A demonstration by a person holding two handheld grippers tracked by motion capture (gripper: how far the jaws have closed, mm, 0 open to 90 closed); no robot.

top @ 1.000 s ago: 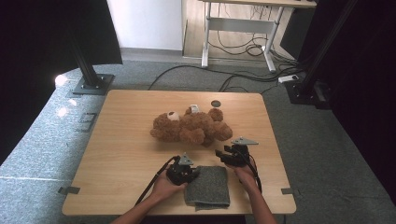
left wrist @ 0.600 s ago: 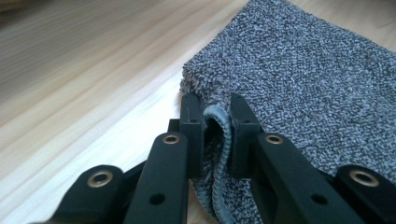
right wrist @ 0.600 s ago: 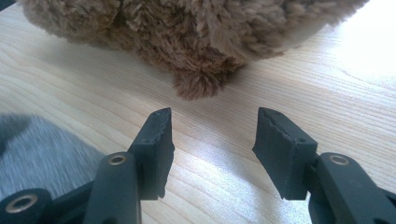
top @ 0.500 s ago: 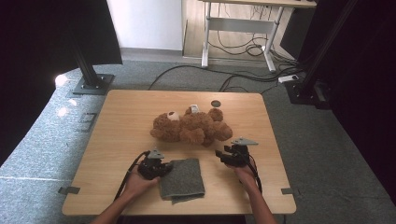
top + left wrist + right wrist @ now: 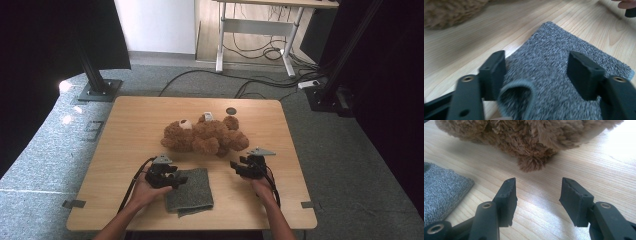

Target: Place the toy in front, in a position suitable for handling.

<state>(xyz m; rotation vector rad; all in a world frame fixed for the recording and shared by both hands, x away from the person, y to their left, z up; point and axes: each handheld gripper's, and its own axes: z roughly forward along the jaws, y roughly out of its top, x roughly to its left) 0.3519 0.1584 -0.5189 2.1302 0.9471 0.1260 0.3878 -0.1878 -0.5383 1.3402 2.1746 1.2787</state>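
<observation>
Grey cloth (image 5: 190, 190) slid left; our left gripper (image 5: 536, 72) fingers had just opened off it, right gripper (image 5: 537, 200) fingers apart.

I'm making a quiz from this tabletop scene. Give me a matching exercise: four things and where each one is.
Things:
1. teddy bear
2. grey cloth
3. left gripper
4. right gripper

Places:
a. over the cloth's left edge
b. middle of the table
c. near table edge, between the hands
d. above bare wood, just right of the cloth

Pairs: 1-b, 2-c, 3-a, 4-d
</observation>
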